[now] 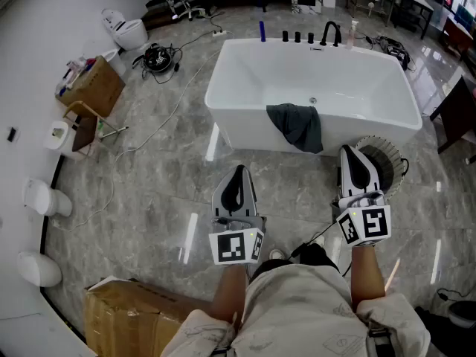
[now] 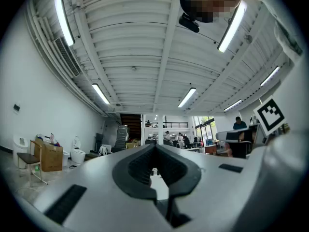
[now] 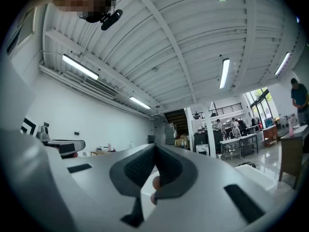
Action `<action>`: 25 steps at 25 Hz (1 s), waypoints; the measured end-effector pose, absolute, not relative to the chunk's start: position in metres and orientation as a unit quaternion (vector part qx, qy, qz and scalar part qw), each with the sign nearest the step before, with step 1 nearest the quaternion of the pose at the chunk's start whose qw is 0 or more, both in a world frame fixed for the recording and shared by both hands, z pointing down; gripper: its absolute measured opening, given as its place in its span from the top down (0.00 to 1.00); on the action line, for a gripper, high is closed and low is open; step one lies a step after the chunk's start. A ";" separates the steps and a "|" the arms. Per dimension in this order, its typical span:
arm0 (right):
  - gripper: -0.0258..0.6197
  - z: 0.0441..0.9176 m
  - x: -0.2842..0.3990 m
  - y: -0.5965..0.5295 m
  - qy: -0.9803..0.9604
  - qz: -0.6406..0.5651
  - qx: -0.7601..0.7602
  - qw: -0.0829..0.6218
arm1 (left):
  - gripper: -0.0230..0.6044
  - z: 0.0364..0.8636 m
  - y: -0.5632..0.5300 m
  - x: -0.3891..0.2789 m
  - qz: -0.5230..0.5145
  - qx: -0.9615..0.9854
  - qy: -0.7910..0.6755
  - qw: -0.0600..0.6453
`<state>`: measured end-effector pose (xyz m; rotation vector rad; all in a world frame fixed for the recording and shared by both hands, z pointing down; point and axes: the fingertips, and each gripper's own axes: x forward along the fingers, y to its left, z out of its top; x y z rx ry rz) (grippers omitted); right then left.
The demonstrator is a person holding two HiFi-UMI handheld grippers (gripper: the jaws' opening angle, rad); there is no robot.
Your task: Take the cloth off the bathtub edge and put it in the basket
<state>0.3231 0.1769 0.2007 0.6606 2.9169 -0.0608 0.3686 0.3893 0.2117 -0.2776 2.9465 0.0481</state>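
Evidently the dark cloth is soft, light and limp. It hangs draped over the near rim of the white bathtub, at the centre of the head view. The bunched fold on the rim looks the surest place to pinch. The left gripper and right gripper hover below it, jaws clenched on nothing. The basket stands on the floor, lower right of the cloth.

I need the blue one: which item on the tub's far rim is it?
The leftmost, slim item; the three small ones beside it and the faucet are black.
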 end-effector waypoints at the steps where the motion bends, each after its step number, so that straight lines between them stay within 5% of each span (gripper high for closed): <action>1: 0.98 0.200 0.326 0.180 0.972 -0.020 0.220 0.075 | 0.96 0.211 0.392 0.372 0.015 -0.094 0.991 0.092; 25: 0.98 0.208 0.317 0.209 0.974 -0.016 0.215 0.068 | 0.96 0.213 0.412 0.359 0.010 -0.113 0.989 0.092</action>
